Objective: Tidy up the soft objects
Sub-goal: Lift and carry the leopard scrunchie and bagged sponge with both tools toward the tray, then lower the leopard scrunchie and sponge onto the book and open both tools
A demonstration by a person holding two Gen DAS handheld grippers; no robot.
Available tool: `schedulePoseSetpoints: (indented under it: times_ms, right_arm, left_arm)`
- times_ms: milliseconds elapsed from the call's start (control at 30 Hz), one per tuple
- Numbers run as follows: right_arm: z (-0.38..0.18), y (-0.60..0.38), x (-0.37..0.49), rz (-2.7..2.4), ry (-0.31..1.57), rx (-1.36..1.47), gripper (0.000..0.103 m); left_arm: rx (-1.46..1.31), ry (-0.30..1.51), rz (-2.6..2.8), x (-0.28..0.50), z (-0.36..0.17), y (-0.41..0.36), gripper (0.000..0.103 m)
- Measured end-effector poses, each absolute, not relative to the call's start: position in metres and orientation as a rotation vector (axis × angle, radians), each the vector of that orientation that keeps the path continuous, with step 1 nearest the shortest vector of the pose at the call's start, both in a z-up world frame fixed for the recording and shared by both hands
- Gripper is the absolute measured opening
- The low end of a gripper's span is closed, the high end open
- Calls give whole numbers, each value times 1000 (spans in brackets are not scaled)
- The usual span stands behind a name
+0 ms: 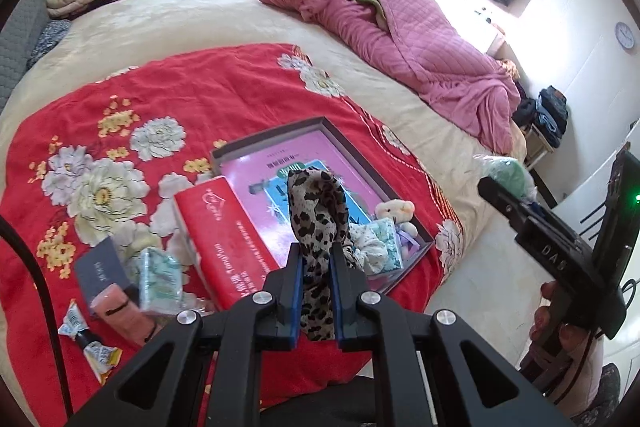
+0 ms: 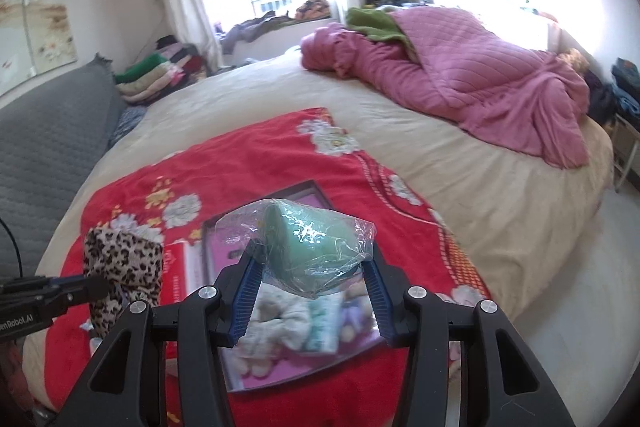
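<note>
A: Starting with the left wrist view, what is the left gripper (image 1: pixel 316 263) doing?
B: Its jaws are nearly closed and pinching a leopard-print cloth (image 1: pixel 318 215), which is standing up between the blue pads at lower centre of the frame.
A: And behind it?
B: A shallow box (image 1: pixel 320 131) is lying on the red floral blanket (image 1: pixel 160 87), with a plush bear (image 1: pixel 394 211) and a few small soft items sitting in its lower right corner. A red carton (image 1: pixel 224 239) is leaning over the box's left edge. At the right edge, a hand (image 1: pixel 560 323) is holding the other gripper.
A: Now the right wrist view?
B: The right gripper (image 2: pixel 312 263) is standing about half open, its pads pressing on a green soft item in a clear plastic bag (image 2: pixel 308 247) at centre frame.
A: Where is the box here?
B: The same box (image 2: pixel 304 187) is showing directly behind and below the bag, blurred. The leopard cloth (image 2: pixel 124 267) is appearing at lower left, held by the left gripper (image 2: pixel 90 287). A pink quilt (image 2: pixel 460 75) is lying crumpled at the upper right of the bed
</note>
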State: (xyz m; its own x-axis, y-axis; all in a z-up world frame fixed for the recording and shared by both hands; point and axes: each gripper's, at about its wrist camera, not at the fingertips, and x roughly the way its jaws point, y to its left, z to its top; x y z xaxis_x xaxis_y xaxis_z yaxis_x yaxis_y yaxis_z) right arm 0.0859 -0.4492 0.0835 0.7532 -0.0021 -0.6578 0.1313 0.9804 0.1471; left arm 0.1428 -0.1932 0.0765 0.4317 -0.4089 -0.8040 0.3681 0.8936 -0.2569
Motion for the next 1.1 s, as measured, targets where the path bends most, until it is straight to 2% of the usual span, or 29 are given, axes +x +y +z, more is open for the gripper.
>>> schedulePoseSetpoints:
  times_ms: [500, 1100]
  right_arm:
    - [51, -474, 100, -133, 784, 173, 51]
    - [-16, -476, 127, -140, 912, 144, 51]
  left_arm:
    - [-3, 1104, -498, 165, 29, -226, 12]
    - [67, 1159, -474, 183, -7, -245, 12]
